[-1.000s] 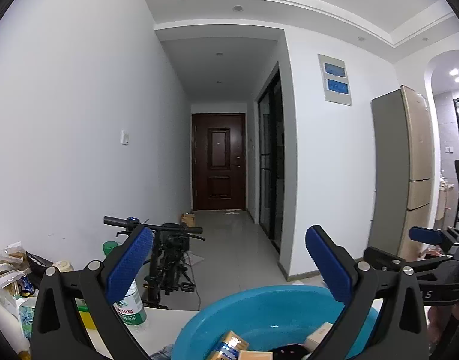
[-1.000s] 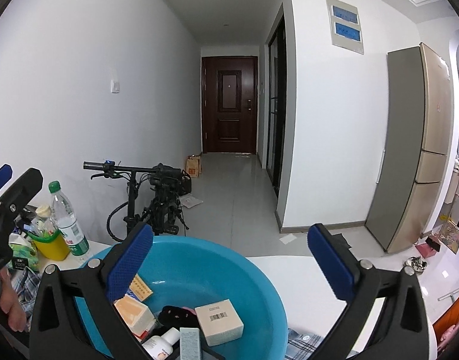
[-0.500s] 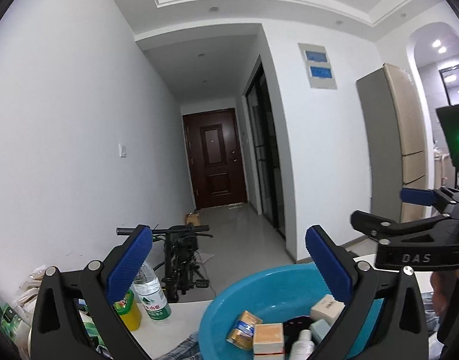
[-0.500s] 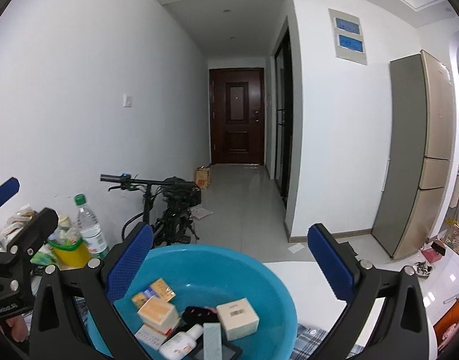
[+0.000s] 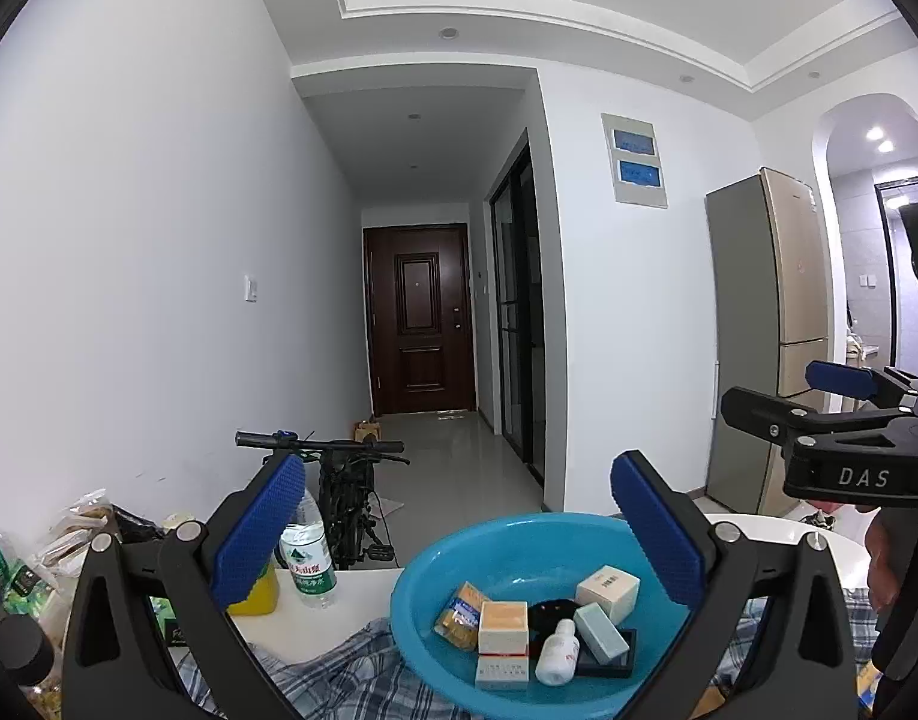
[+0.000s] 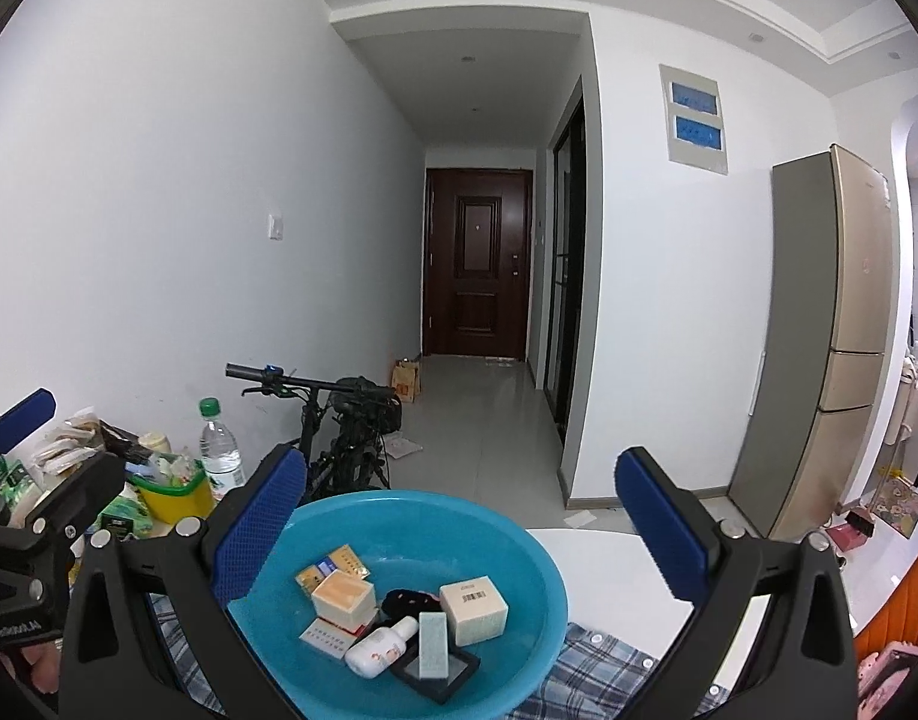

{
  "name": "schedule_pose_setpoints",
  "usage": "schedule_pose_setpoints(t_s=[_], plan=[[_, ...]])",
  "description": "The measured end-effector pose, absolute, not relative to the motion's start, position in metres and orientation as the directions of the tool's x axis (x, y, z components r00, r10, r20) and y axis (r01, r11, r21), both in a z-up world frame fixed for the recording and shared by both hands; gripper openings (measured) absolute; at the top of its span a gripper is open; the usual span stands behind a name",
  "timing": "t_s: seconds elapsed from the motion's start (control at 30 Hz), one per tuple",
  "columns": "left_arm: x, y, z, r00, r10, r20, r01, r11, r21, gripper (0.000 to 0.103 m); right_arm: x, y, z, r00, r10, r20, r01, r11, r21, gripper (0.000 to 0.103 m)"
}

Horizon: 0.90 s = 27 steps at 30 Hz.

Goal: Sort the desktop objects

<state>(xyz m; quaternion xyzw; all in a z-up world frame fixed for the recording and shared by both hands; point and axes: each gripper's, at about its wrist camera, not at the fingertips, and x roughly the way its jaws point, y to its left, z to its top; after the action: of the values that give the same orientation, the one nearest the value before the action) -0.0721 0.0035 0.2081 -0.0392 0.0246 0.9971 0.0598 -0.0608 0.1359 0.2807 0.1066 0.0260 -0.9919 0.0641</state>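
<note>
Holding both tools raised and level above the bench (image 6: pixel 615 552), you have each set wide apart and empty, which reads as a survey pose before a pick: the left hand-held gripper (image 5: pixel 459 531) and the right hand-held gripper (image 6: pixel 462 525) both look down over the blue basin (image 6: pixel 519 546), so its contents sit just below and between your fingers. The basin rests on a plaid cloth (image 5: pixel 345 669), and the things to sort lie heaped in its bottom, touching one another: a cream box with a barcode (image 6: pixel 473 603), an orange-topped box (image 6: pixel 343 598), a small white bottle (image 6: pixel 380 648) lying on its side, a pale green block (image 6: pixel 432 642) leaning across a flat dark case (image 6: pixel 453 675), and a yellow packet (image 6: pixel 333 567). Off to the left of your left tool stand a water bottle (image 5: pixel 306 561) and a yellow tub (image 6: pixel 174 492), apart from the basin. My guess is the boxy items will take a squeeze easily; the bottle may roll.
</note>
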Motion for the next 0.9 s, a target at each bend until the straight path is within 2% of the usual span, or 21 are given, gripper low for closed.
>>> schedule_pose_setpoints(t_s=[0.6, 0.9], plan=[[0.002, 0.002, 0.222, -0.986, 0.154, -0.062, -0.156, -0.987, 0.036, 0.103, 0.011, 0.119, 0.292, -0.972, -0.171, -0.161, 0.186, -0.979, -0.085, 0.103], [0.011, 0.003, 0.201, -0.982, 0.160, -0.103, -0.163, -0.986, 0.023, 0.103, 0.042, 0.128, 0.278, -0.974, -0.189, -0.121, 0.197, -0.979, -0.051, 0.103]])
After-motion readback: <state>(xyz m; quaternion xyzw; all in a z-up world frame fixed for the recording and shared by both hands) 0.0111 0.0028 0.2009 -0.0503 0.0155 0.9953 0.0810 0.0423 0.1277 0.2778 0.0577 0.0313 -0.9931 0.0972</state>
